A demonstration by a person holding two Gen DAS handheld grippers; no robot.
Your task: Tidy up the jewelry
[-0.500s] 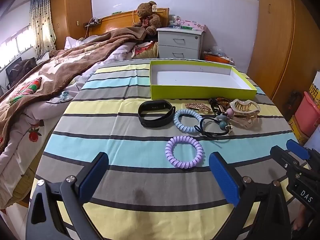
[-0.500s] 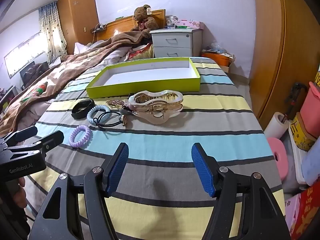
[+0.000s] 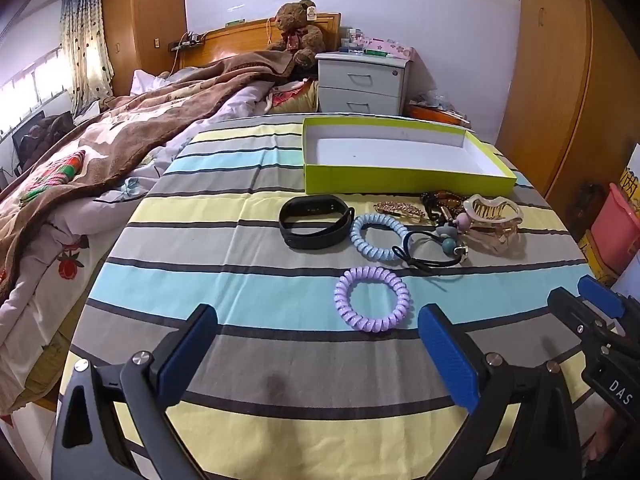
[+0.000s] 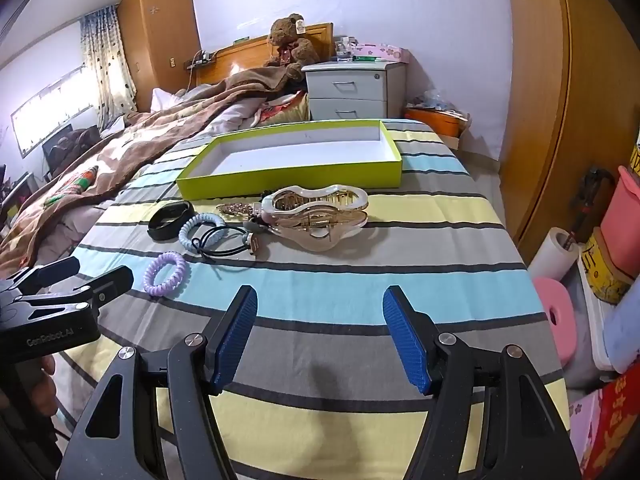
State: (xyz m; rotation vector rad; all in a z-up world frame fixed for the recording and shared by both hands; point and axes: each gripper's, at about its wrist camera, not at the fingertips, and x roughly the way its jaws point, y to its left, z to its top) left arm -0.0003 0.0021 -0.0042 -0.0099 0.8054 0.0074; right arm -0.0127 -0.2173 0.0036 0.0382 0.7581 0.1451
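Note:
An empty lime-green box (image 3: 404,178) (image 4: 288,178) lies at the far end of the striped table. In front of it lie a black wristband (image 3: 314,226) (image 4: 170,220), a light-blue coil hair tie (image 3: 378,236) (image 4: 200,228), a black elastic with beads (image 3: 434,250) (image 4: 228,246), a gold barrette (image 3: 398,210) and a large beige claw clip (image 3: 494,222) (image 4: 320,216). Nearest me lies a purple coil hair tie (image 3: 372,298) (image 4: 165,274). My left gripper (image 3: 316,356) (image 4: 92,276) is open just short of the purple tie. My right gripper (image 4: 320,332) (image 3: 592,296) is open over bare cloth.
A bed with a brown blanket (image 3: 132,132) runs along the table's left side. A grey nightstand (image 3: 362,84) and a teddy bear (image 3: 298,36) stand behind. Wooden wardrobes (image 4: 560,100), a pink bin (image 3: 614,228) and paper rolls (image 4: 554,258) crowd the floor on the right.

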